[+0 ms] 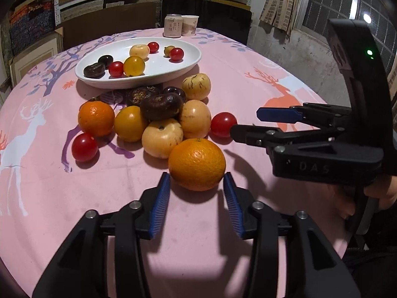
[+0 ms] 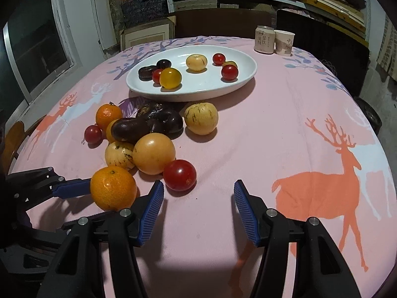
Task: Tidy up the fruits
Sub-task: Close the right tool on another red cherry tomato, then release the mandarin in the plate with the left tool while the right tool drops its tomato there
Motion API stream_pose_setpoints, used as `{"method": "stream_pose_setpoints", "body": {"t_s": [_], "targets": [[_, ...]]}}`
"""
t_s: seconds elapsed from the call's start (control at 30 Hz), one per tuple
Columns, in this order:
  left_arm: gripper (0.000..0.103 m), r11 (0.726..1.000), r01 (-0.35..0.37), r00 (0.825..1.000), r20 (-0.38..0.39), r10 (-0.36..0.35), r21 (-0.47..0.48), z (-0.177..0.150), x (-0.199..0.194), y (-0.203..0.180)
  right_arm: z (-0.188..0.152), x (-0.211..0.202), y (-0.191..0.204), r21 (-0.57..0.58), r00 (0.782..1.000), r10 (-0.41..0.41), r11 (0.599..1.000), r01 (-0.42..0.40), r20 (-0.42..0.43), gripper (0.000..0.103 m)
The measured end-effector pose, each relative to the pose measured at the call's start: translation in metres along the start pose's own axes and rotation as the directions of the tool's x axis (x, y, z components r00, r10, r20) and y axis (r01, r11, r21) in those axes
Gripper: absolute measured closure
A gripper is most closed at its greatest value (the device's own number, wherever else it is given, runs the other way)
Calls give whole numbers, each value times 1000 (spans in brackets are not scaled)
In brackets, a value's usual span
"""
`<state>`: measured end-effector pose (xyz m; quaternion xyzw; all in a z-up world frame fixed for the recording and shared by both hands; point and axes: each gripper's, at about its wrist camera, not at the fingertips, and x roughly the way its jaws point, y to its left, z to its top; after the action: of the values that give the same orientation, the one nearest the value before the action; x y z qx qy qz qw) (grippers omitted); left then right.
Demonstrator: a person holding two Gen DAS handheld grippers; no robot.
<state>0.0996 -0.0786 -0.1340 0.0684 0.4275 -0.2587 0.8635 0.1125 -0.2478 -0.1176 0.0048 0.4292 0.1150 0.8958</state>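
Your left claw (image 1: 196,183) is closest, low over the pink cloth (image 1: 49,186). Its two blue pads (image 1: 160,206) are spread apart, and a big orange (image 1: 197,164) sits on the cloth right between the tips. You cannot tell if the pads touch it yet.

Your right claw (image 2: 198,191) is spread wide too, with nothing between its pads. It comes in from the right side. One black finger tip is just beside a red tomato (image 1: 223,124), and in the right view that tomato (image 2: 180,175) lies just ahead of the left pad.

Past the big orange is the fruit pile. You can see a pale round fruit (image 1: 162,137) touching the orange, then another pale one (image 1: 195,118) and a yellow one (image 1: 129,123). On top lies a dark brown fruit (image 1: 161,106). A second orange (image 1: 96,118) sits at the left of the pile, with one more tomato (image 1: 84,147) just beside it. A pale fruit with stripes (image 1: 196,86) is at the back of the pile, near the plate.

Farther away is the white plate (image 1: 158,67). It already holds some small fruit: red tomatoes, a yellow one, a pale one and two dark ones.

At the far edge of the table stand a can (image 1: 172,26) and a paper cup (image 1: 189,25), side by side.
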Motion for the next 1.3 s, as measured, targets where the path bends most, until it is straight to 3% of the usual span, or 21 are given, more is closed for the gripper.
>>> {"method": "stream_pose_setpoints", "body": {"t_s": [0.2,0.27,0.33,0.5,0.73,0.8,0.87,0.93,1.3], "targets": [[43,1000,-3,1000,24,3,-19,10,2,-3,-1,4,-6,19,1000,1,1000,0,-16,44],[44,1000,6,1000,10,-6,-17,11,6,-3,-2,7,-8,28,1000,3,1000,-2,-22,44],[57,1000,2,1000,-8,-2,-17,9,8,-3,-2,7,-8,29,1000,6,1000,-5,-22,44],[57,1000,-6,1000,-2,6,20,-4,-4,-5,-2,5,-4,-4,1000,3,1000,-3,-15,44],[57,999,-33,999,33,34,-33,-21,-30,16,6,8,16,-89,1000,-5,996,5,1,44],[57,998,-42,999,23,44,-56,-25,-28,23,10,14,17,-75,1000,17,997,-19,-21,46],[57,997,-40,999,14,41,-71,-27,-26,26,12,21,16,-63,998,45,997,-48,-47,60],[57,997,-48,999,21,49,-58,-28,-28,24,10,26,18,-72,998,20,997,-24,-61,72],[57,997,-46,999,26,47,-63,-28,-28,25,-8,-3,6,-5,995,98,995,-98,3,72]]}}
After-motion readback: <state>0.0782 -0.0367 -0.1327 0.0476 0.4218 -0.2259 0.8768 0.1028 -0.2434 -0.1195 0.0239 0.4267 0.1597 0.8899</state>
